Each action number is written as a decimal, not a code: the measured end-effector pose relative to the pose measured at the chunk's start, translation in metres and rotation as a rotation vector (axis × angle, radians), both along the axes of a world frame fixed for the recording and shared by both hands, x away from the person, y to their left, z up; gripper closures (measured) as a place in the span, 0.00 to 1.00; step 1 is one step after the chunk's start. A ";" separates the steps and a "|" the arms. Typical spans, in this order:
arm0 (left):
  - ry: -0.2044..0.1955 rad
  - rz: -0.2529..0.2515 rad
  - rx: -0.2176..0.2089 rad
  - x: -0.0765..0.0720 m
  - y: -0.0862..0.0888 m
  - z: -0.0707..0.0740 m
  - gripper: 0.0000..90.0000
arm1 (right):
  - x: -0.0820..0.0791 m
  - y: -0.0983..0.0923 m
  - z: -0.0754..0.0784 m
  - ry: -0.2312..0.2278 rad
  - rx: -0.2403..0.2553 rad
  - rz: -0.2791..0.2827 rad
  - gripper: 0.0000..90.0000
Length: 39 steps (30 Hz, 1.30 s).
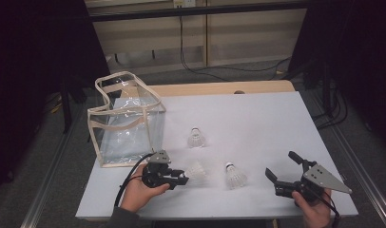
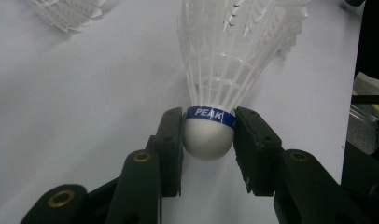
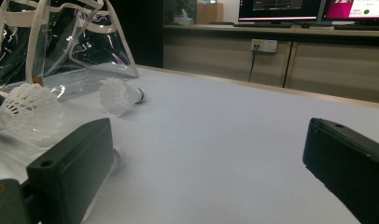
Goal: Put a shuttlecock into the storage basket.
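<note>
My left gripper (image 1: 185, 176) is shut on the white cork of a feather shuttlecock (image 1: 197, 170), just above the white table. In the left gripper view both pads press the cork of this shuttlecock (image 2: 208, 140) below its blue band, with the feathers pointing away from me. A second shuttlecock (image 1: 235, 175) rests on the table between the two grippers. A third shuttlecock (image 1: 195, 137) lies farther back, and the right gripper view shows this third shuttlecock (image 3: 120, 95) on its side. My right gripper (image 1: 280, 164) stands open at the front right with nothing between its jaws.
A clear plastic bag (image 1: 127, 118) with beige trim stands open-topped at the table's back left. The white sheet (image 1: 257, 118) covers the table, and bare wood shows along its far edge. Cables lie on the floor beyond it.
</note>
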State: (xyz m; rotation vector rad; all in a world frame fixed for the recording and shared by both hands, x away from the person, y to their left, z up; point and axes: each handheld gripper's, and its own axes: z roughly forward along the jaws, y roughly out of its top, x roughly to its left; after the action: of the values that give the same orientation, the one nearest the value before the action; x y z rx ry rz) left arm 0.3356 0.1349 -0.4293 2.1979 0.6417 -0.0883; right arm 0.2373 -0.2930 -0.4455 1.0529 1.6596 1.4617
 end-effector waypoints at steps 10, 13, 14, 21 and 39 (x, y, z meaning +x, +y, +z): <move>0.024 0.021 0.005 0.001 0.002 0.013 0.71 | 0.000 0.000 0.000 -0.001 0.001 -0.004 0.02; 0.037 0.020 -0.003 0.002 0.001 0.015 0.71 | 0.000 0.000 0.000 -0.001 -0.002 -0.003 0.02; 0.036 0.020 0.003 0.003 0.001 0.015 0.71 | 0.000 0.000 0.000 -0.002 -0.002 -0.002 0.02; 0.058 0.010 -0.015 0.003 0.002 0.020 0.71 | -0.001 -0.001 -0.001 -0.001 -0.003 -0.004 0.02; 0.063 0.004 0.032 0.012 -0.003 0.038 0.71 | -0.001 -0.001 -0.001 -0.001 0.001 -0.001 0.02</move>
State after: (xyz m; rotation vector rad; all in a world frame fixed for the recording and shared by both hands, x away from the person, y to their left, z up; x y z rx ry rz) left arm 0.3475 0.1319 -0.3908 2.2325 0.6865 -0.1463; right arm 0.2366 -0.2940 -0.4461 1.0531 1.6570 1.4620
